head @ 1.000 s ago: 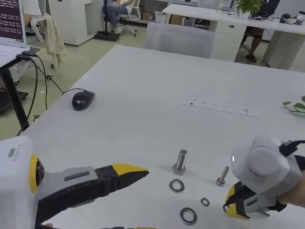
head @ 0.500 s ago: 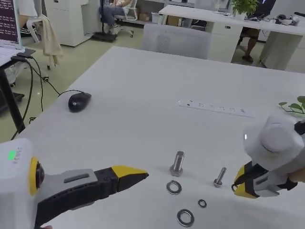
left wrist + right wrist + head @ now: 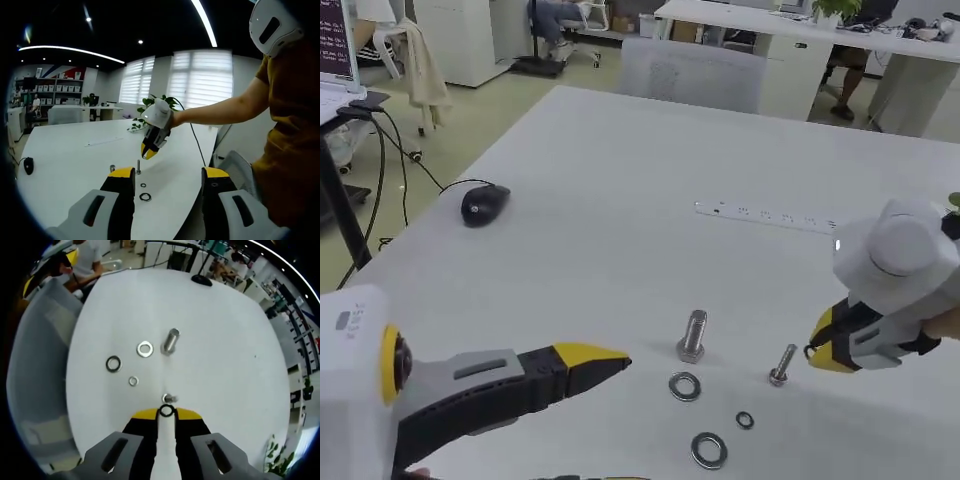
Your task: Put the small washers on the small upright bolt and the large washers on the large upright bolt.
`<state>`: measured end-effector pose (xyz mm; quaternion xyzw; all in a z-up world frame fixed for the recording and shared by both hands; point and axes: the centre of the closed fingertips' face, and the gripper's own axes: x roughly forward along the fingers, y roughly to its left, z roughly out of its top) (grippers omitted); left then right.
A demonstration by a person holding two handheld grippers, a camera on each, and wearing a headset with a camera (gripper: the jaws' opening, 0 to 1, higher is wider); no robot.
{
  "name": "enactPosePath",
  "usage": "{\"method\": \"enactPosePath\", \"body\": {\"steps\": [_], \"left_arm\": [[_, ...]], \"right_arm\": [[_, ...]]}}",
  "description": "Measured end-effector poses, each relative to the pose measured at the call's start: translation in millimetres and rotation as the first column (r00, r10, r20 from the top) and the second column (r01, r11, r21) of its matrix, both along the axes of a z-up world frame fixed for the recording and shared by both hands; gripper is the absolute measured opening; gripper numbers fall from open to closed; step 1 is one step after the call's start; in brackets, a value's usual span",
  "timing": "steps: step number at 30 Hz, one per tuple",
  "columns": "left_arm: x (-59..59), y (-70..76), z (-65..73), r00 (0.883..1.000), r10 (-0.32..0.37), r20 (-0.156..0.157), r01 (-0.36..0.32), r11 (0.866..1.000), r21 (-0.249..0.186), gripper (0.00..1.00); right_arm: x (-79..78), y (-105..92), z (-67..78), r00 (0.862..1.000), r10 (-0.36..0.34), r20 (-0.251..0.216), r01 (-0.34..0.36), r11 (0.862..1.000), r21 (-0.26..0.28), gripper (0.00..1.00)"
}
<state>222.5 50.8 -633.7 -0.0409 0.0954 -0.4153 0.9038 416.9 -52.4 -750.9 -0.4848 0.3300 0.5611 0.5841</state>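
Right gripper view: small washer (image 3: 161,411) pinched, up and away!
Right gripper (image 3: 166,416) has lifted off the table (image 3: 225,340) to the small bolt (image 3: 169,398), at 12 o'clock (drop comes next); left gripper (image 3: 167,175) idles, jaws spread.

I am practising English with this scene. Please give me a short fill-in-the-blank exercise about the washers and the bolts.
The right claw grips a small ____.
It hangs next to the ____ bolt.
____ large washers lie on the table.
The left claw is ____.
Missing: washer; small; Two; open.
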Motion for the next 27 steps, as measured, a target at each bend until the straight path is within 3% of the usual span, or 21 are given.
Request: {"method": "enactPosePath", "body": {"steps": [11, 27], "left_arm": [[4.4, 3.6, -2.0, 1.0, 0.024, -0.008, -0.024, 1.0, -0.009, 0.52], [5.5, 5.1, -5.2, 0.999, 0.045, -0.02, -0.045, 0.999, -0.015, 0.52]], "right_arm": [[8.5, 10.3, -2.1, 1.0, 0.022, -0.002, -0.022, 1.0, -0.008, 0.12], [10.9, 10.7, -12.1, 0.999, 0.036, -0.023, -0.037, 0.999, -0.033, 0.12]]}}
